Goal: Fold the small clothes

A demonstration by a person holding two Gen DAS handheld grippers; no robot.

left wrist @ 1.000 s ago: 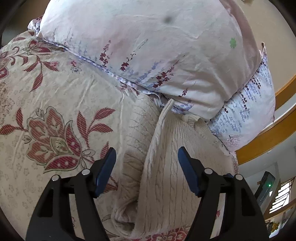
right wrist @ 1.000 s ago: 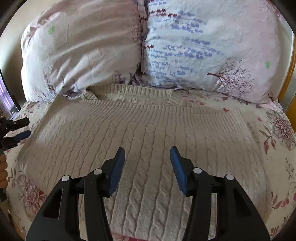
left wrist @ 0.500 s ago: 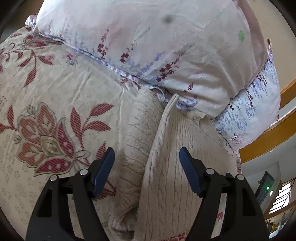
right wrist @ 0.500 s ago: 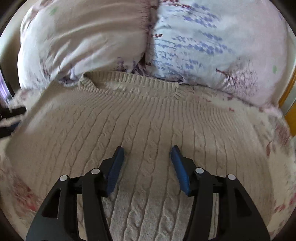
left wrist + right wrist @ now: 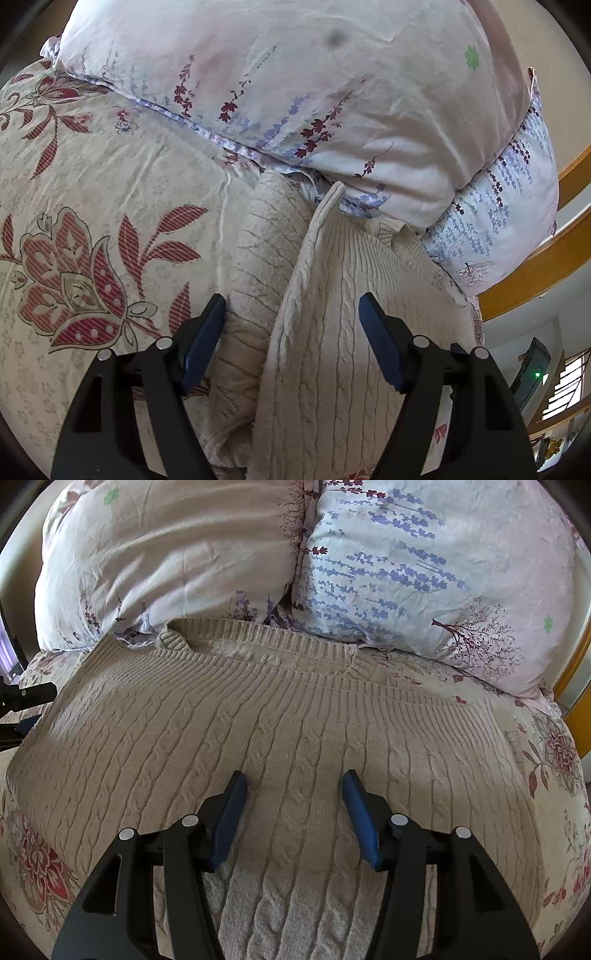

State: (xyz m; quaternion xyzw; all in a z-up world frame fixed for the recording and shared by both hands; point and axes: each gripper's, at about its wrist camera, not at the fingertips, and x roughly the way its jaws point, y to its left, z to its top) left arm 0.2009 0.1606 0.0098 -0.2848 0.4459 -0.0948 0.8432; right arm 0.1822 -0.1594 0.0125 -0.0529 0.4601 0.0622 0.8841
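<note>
**Sweater on the bed: laid out, side partly turned in, main folds to come**

Item: one cream cable-knit sweater (image 5: 288, 731), lying on the floral bedspread (image 5: 92, 192), neckline (image 5: 258, 638) up against two pillows (image 5: 424, 565) at the head of the bed.

Condition: the body is spread flat and broad, ribbing and cables running smooth, no big wrinkles showing. On its left side a sleeve or side panel (image 5: 258, 258) lies bunched alongside, and the body's edge (image 5: 303, 258) stands up as a ridge over it. Whether that part is properly folded under or only tucked loosely, I cannot tell from here.

Left gripper (image 5: 291, 328): jaws apart, nothing pinched; it straddles the ridge where sleeve and body meet, the left pad close against the bunched knit, the right one over the flat part. It also shows at the far left edge of the right wrist view, beside the sweater's side.

Right gripper (image 5: 293, 805): jaws apart, empty, hanging low over the middle of the sweater's front. The pads look just clear of the knit, though contact at the tips cannot be ruled out.

Progress, as I judge it: early. Spreading looks done. The right side (image 5: 480, 738) lies out flat, not yet turned in, and no crosswise fold from hem to neck is visible. Remaining: settle the left side, bring in the right, then fold the length over.
</note>
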